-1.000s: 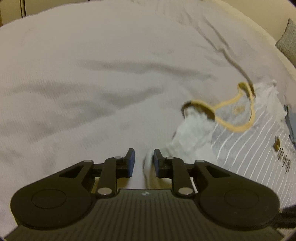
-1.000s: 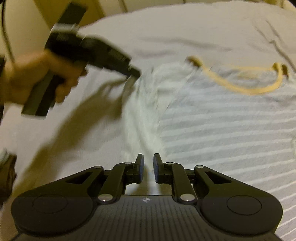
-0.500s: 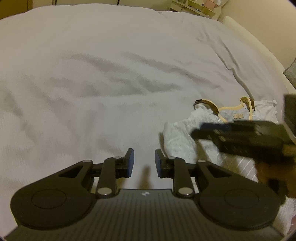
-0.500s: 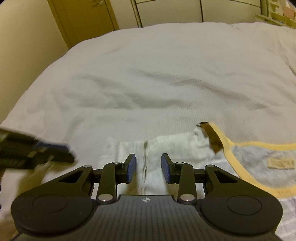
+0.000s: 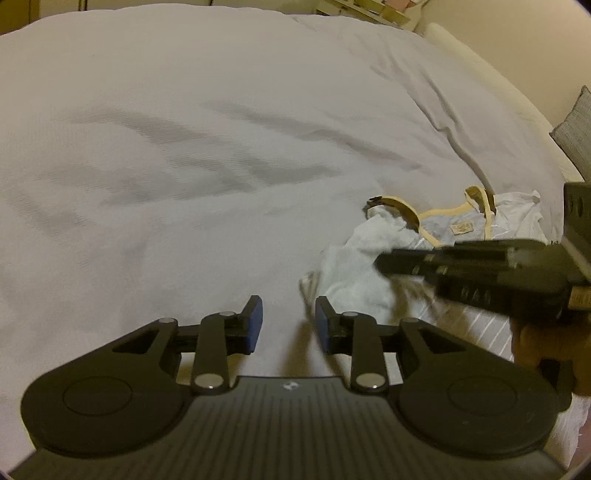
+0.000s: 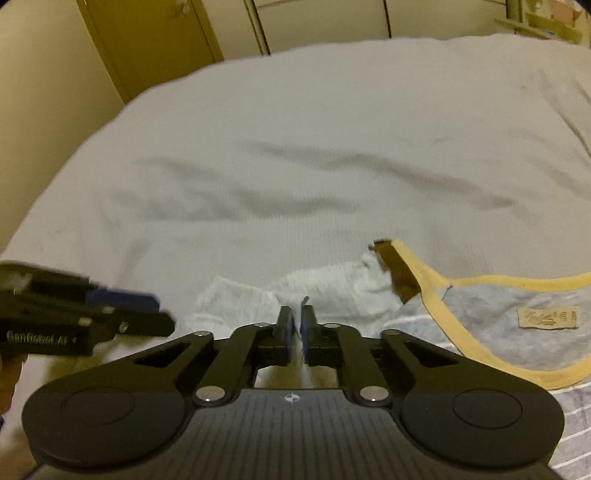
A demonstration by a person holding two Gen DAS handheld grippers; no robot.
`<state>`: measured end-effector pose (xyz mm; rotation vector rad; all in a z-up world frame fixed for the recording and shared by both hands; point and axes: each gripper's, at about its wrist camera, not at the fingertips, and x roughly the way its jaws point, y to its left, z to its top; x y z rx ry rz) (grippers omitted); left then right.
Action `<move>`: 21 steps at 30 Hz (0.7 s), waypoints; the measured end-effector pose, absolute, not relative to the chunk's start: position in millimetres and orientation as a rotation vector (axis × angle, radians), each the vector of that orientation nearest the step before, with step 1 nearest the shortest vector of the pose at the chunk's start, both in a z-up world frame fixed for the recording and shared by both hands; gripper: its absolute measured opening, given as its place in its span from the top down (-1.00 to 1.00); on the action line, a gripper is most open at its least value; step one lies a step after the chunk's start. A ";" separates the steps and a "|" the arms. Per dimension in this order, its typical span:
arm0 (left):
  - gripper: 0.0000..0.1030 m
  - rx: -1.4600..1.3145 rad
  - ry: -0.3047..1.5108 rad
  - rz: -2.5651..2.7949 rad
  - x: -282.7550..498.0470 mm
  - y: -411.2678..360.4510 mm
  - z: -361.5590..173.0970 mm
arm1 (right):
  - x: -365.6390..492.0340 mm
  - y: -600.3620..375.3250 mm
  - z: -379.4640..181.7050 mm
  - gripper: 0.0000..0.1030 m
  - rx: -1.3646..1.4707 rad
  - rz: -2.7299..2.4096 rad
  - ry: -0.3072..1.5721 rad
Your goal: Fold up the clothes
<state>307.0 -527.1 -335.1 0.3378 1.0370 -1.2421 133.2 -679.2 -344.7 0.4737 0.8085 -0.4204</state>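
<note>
A grey striped shirt (image 6: pixel 491 314) with a yellow neckline (image 6: pixel 439 295) and white sleeves lies on the bed. Its near white sleeve (image 6: pixel 332 284) is bunched up. My right gripper (image 6: pixel 298 328) is shut on a thin upright fold of that sleeve. In the left wrist view, the shirt (image 5: pixel 461 236) lies to the right and the right gripper (image 5: pixel 384 264) reaches over it, blurred, held by a hand (image 5: pixel 546 343). My left gripper (image 5: pixel 288 325) is open over bare bedcover, just left of the sleeve edge (image 5: pixel 354 266), holding nothing. The left gripper (image 6: pixel 162 317) also shows blurred at the right wrist view's left edge.
A wrinkled white bedcover (image 5: pixel 184 147) covers the whole bed. A grey pillow (image 5: pixel 576 122) sits at the far right edge. Brown wardrobe doors (image 6: pixel 155 37) and a wall stand beyond the bed's far left side. A shelf (image 5: pixel 369 7) is behind the bed.
My right gripper has closed on the white sleeve fold that lay between its open fingers. My left gripper has let go of the sleeve, pulled back and opened a little wider.
</note>
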 end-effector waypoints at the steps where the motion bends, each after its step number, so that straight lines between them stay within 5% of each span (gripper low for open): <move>1: 0.50 0.340 1.044 -1.245 306.5 -532.5 -337.9 | 129.1 -677.4 -341.5 0.78 0.477 -0.440 0.800; 12: 0.47 0.416 1.003 -1.236 311.0 -575.7 -362.0 | 67.2 -572.7 -333.7 0.73 0.520 -0.353 0.914; 21: 0.48 0.358 0.913 -1.352 301.2 -545.9 -320.7 | 64.4 -540.2 -323.6 0.73 0.457 -0.333 0.908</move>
